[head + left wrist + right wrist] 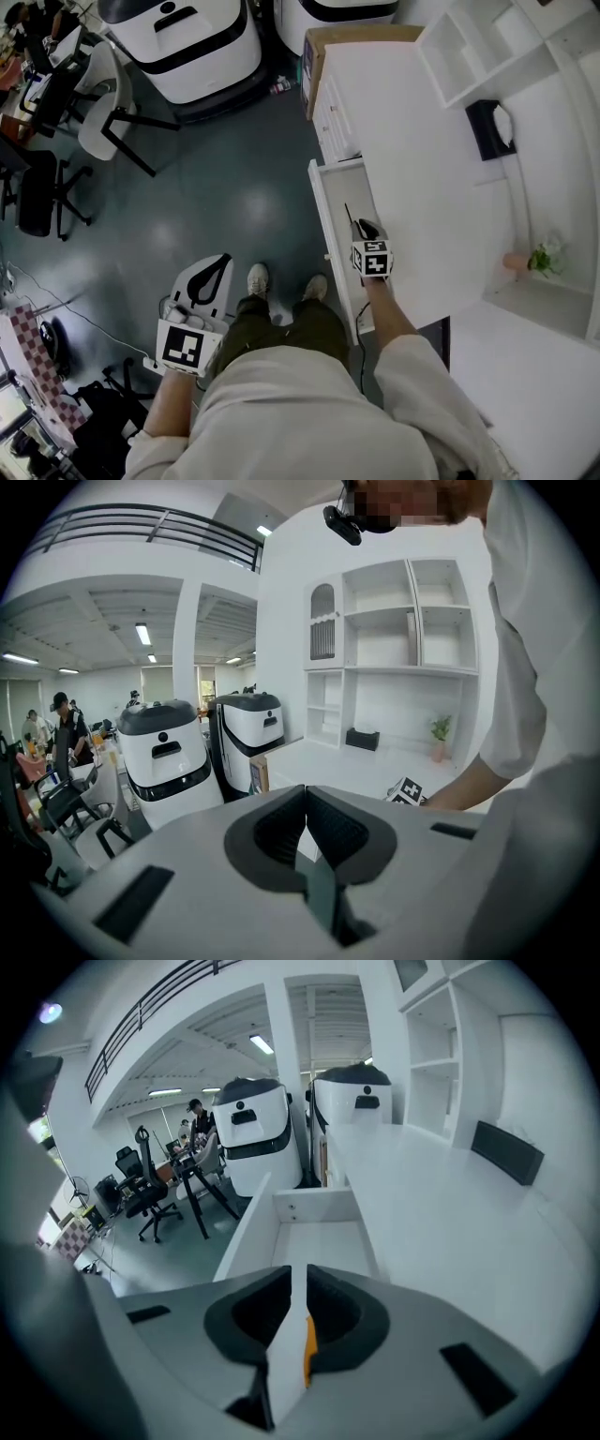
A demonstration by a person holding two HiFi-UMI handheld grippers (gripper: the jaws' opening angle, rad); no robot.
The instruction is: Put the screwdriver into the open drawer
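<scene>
White desk (422, 159), one open drawer (330, 202).

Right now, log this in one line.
left gripper shut | right gripper above open drawer, jaws slightly apart | orange sliver in gap

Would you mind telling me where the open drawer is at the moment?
In the head view, the open drawer juts from the left edge of the white desk at centre frame, beneath the right gripper and just right of the person's shoes.
</scene>
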